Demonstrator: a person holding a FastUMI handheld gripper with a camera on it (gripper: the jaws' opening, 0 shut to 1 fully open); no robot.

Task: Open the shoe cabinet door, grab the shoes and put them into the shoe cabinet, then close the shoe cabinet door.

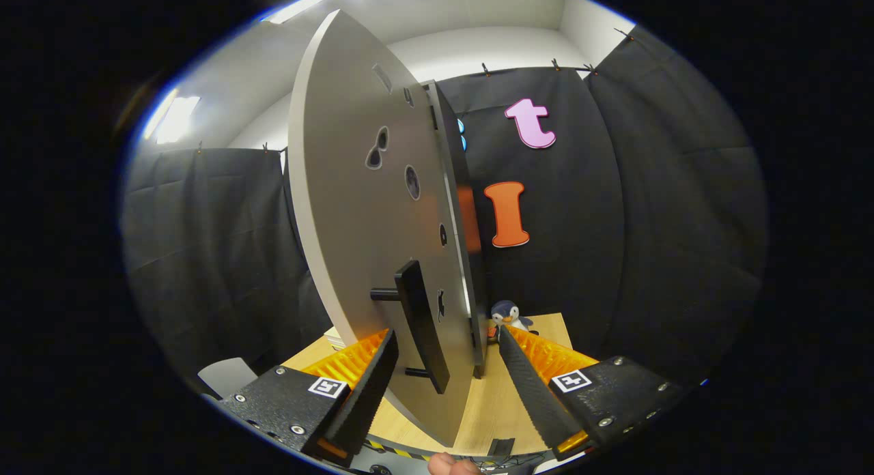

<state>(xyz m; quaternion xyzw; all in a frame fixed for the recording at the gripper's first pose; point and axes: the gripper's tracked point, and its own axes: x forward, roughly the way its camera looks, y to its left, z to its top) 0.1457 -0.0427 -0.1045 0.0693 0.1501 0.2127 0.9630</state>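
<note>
Black cloth hangs all round the booth behind a pale wooden tabletop [502, 400], and on that top stands the shoe cabinet [456, 209], seen almost edge-on from where you hold the tool; its grey door [348, 209] is swung partly out toward you, so the face with its small cut-out holes fills the space ahead; the dark bar handle [420, 325] stands off that face on two short posts, low on the door; your gripper [447, 338] is spread wide, and the handle and the door's free edge sit between its two fingers with neither finger pressing on anything that you can see; I judge the step in hand to be working the door, though whether it is on its way open or shut cannot be told from this alone; no shoes are in view, and the cabinet's inside is hidden behind the door; a small toy penguin [509, 314] sits on the table just beyond the right finger, clear of the door; to do this well, centre the bar between the fingers before you close, take it near its middle rather than at a post, and then follow the hinge's arc rather than pulling straight, so the bar does not twist out and the light cabinet does not skid on the table.
</note>
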